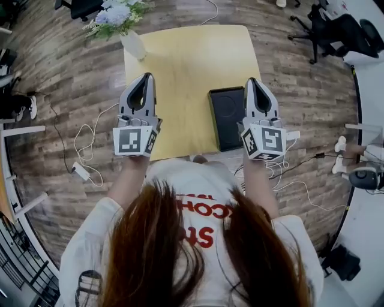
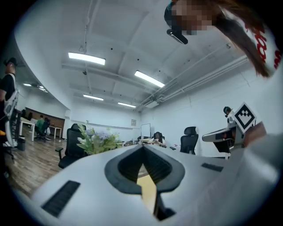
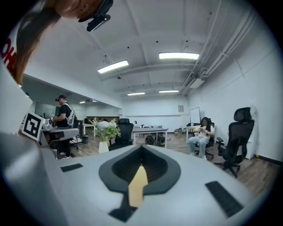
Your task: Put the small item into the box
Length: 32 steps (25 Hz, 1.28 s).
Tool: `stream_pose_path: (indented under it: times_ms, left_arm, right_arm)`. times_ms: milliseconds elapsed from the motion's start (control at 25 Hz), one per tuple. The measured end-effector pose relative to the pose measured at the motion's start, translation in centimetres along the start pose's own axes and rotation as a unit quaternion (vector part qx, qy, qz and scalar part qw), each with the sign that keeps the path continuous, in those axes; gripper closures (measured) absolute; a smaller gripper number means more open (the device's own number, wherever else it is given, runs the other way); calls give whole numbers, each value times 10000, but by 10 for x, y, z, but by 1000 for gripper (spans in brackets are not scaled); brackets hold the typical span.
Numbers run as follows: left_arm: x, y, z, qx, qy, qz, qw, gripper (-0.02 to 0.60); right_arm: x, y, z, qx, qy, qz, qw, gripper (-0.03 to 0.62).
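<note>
Left tool (image 1: 145,78): jaws pressed together, tips meeting, nothing between them; its own view (image 2: 143,148) shows only yellow counter through the gap behind the pads.
Right tool (image 1: 251,81): jaws pressed together, nothing pinched; its own view (image 3: 141,148) shows the same closed tips.
Box (image 1: 227,117): black, lid down, lying flat on the counter (image 1: 180,60) near the front right corner.
Right tool against the box: in the head view it sits directly at the box's right edge and overlaps it; contact cannot be judged.
Left tool against the box: well apart, to the box's left, over the counter's left edge.
Small item: not made out in any view.
Vase (image 1: 133,44): white, upright, at the counter corner diagonally opposite the box, holding flowers (image 1: 117,14).
Marker cubes: one on the left tool (image 1: 136,140) and one on the right tool (image 1: 264,143), both nearer the person than the box is.
Count, tools: two.
Count, boxes: one.
Count, vases: one.
Count, counters carrying the box: one.
Count, marker cubes: two.
Count, other people in the right gripper view: two, one seated (image 3: 204,133) and one standing (image 3: 64,115).
</note>
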<state>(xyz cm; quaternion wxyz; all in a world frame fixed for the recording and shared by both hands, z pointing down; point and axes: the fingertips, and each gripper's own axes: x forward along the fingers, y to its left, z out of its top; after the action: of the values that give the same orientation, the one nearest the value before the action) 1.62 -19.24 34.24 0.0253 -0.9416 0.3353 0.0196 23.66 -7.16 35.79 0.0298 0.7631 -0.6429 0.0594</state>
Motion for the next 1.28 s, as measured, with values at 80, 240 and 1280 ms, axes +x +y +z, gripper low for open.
stream_pose_path:
  times_ms: [80, 240, 1280]
  left_arm:
    - [-11, 14, 2, 28, 16, 159, 9999, 575]
    - [-29, 33, 6, 49, -28, 516, 9987, 575]
    - [-42, 59, 16, 24, -242, 860, 9960, 575]
  right_arm:
    - [9, 14, 8, -23, -55, 169, 9998, 588]
    - [30, 42, 22, -51, -183, 605, 9980, 589]
    - [48, 87, 38, -81, -320, 1079, 9936, 589]
